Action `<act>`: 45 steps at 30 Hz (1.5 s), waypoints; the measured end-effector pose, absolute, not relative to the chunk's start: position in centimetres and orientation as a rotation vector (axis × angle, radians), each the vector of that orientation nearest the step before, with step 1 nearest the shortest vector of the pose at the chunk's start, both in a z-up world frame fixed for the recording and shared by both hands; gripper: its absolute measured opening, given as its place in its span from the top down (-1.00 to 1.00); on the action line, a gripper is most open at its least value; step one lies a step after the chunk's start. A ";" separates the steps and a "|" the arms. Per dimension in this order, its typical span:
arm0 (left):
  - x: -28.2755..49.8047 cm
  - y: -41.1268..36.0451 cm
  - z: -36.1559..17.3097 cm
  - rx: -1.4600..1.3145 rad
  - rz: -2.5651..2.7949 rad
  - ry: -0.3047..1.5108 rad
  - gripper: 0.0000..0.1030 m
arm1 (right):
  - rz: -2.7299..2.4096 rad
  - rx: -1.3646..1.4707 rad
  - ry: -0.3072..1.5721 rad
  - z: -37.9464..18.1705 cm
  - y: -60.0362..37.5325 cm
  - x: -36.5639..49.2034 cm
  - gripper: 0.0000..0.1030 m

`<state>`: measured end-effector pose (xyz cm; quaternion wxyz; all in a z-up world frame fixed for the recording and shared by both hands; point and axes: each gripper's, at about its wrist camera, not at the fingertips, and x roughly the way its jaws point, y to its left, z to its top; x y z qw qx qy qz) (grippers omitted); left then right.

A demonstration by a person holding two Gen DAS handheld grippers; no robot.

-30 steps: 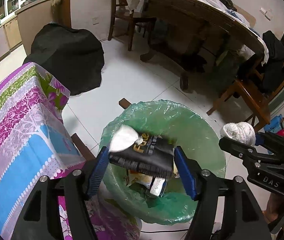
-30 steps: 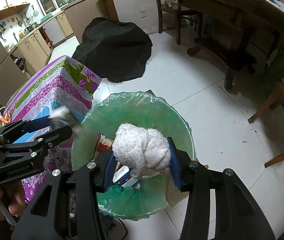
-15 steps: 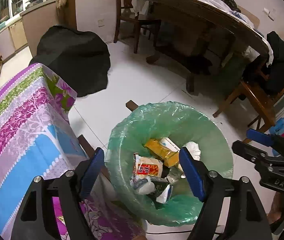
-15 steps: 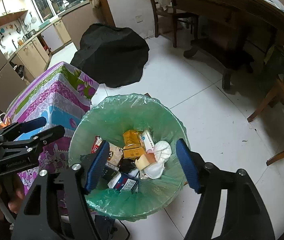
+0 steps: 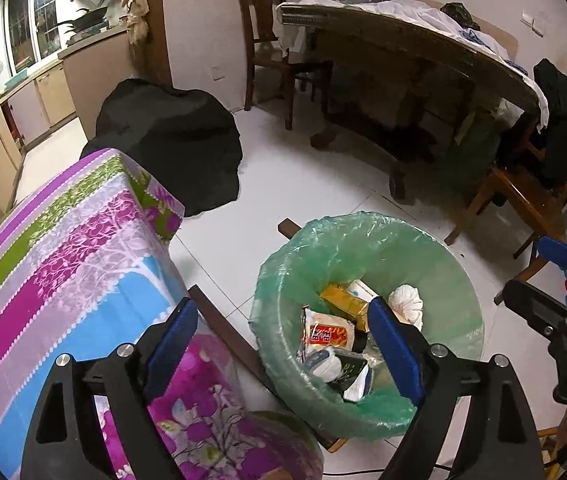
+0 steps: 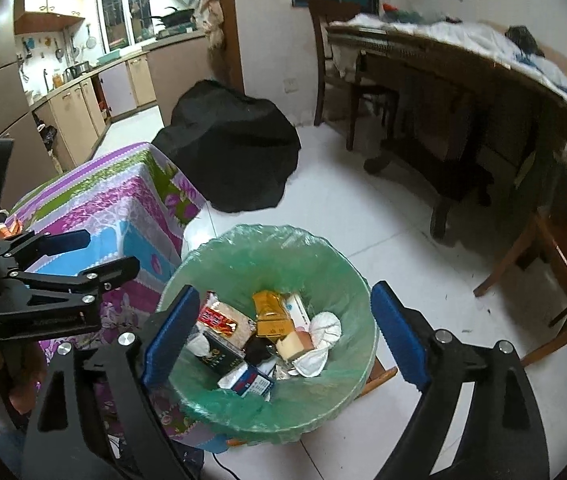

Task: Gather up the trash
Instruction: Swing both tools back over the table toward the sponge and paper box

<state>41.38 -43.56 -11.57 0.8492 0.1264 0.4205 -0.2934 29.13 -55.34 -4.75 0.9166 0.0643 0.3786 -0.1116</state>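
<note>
A bin lined with a green bag [image 5: 435, 256] [image 6: 219, 256] stands on the white floor. It holds several pieces of trash: a black packet [image 6: 219, 358], a white wad [image 5: 405, 300] [image 6: 325, 330], a gold wrapper [image 6: 271, 314] and a red-and-white pack [image 5: 327, 334]. My left gripper [image 5: 283, 348] is open and empty above the bin's left rim; it also shows in the right wrist view [image 6: 95, 252]. My right gripper [image 6: 279, 340] is open and empty above the bin; it also shows at the right edge of the left wrist view [image 5: 555, 276].
A table with a flowered purple, blue and green cloth [image 5: 63, 264] [image 6: 123, 200] stands left of the bin. A black covered lump [image 5: 171, 140] lies on the floor behind it. A long wooden table [image 5: 423, 40] and chairs [image 5: 523, 200] stand to the right.
My left gripper opened and dropped the black packet into the bin. My right gripper opened and dropped the white wad into it. Both have risen and drawn back.
</note>
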 end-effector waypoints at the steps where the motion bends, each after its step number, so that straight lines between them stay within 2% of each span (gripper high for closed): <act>1: 41.3 -43.1 -11.5 0.263 -0.614 0.883 -0.68 | -0.226 0.126 0.771 -4.6 -54.9 29.0 -0.64; 7: 41.2 -39.9 -10.9 0.241 -0.603 0.873 -0.68 | -0.197 0.093 0.717 -3.2 -51.9 28.5 -0.68; 11: 41.1 -34.2 -10.2 0.220 -0.582 0.837 -0.68 | -0.128 0.093 0.673 -2.9 -48.9 28.4 -0.75; 16: 42.7 -23.0 -10.6 0.147 -0.446 0.838 -0.68 | 0.016 0.057 0.680 -4.1 -43.5 30.2 -0.79; 25: 47.2 1.6 -11.4 -0.002 -0.090 0.857 -0.68 | 0.229 -0.006 0.720 -5.7 -33.3 35.0 -0.79; 28: 49.5 7.0 -12.1 -0.036 -0.041 0.883 -0.68 | 0.282 -0.031 0.737 -6.3 -30.1 36.2 -0.79; 32: 53.1 11.0 -13.1 -0.083 -0.050 0.891 -0.68 | 0.326 -0.045 0.753 -6.7 -26.7 37.6 -0.79; 39: 58.9 11.1 -14.2 -0.116 -0.086 0.863 -0.68 | 0.359 -0.073 0.778 -7.3 -23.5 39.4 -0.79; 42: 60.7 10.9 -14.8 -0.143 -0.093 0.858 -0.53 | 0.368 -0.080 0.787 -7.4 -22.6 40.1 -0.79; 45: 61.9 11.0 -15.6 -0.181 -0.098 0.883 -0.15 | 0.385 -0.077 0.795 -7.6 -21.9 40.9 -0.79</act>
